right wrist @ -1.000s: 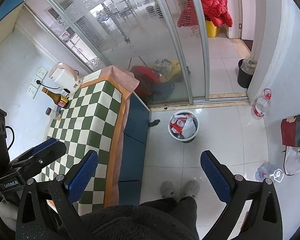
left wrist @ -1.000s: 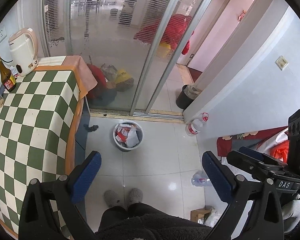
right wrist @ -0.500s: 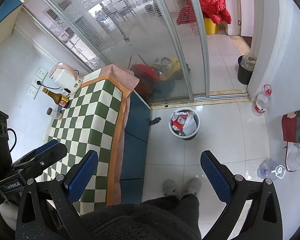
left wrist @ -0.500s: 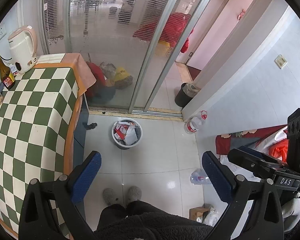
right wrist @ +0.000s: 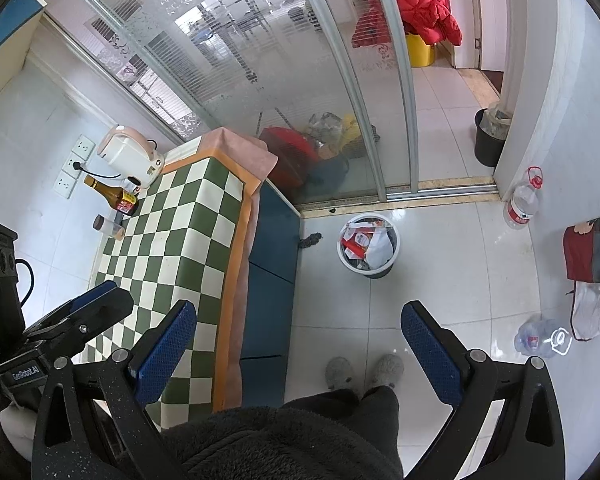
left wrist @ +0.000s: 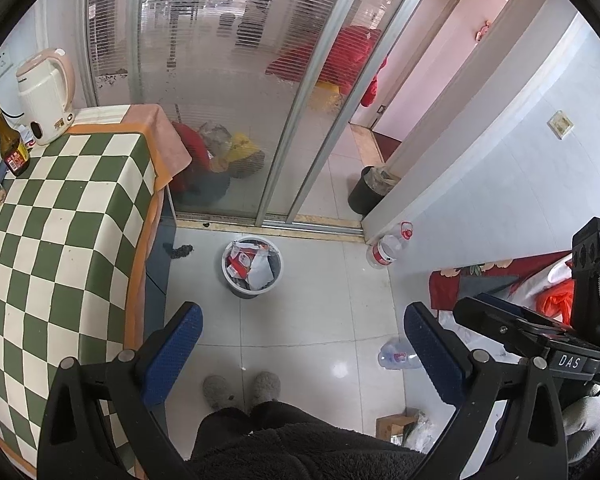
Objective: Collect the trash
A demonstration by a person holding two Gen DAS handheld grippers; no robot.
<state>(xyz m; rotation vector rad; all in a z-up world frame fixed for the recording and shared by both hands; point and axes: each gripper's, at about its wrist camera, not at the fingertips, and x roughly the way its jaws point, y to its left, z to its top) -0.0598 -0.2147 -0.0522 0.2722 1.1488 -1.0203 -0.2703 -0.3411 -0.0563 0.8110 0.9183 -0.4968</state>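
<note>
Left gripper [left wrist: 301,338] held above the floor, blue-padded jaws spread wide, nothing between them. Right gripper [right wrist: 298,336] likewise parted and bare. At frame centre, round white plastic wastebasket [left wrist: 252,267] stuffed with red-and-white wrappers, upright on pale tiles. Lower right, crushed clear plastic bottle [left wrist: 397,357] lying flat; small cardboard box [left wrist: 393,426] below it.

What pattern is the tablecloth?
The tablecloth is a green and white check with an orange border, clearest in the left wrist view.

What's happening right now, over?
Left gripper and right gripper open, empty. Crushed bottle lying on floor, untouched. White bin already full. Path clear.
</note>
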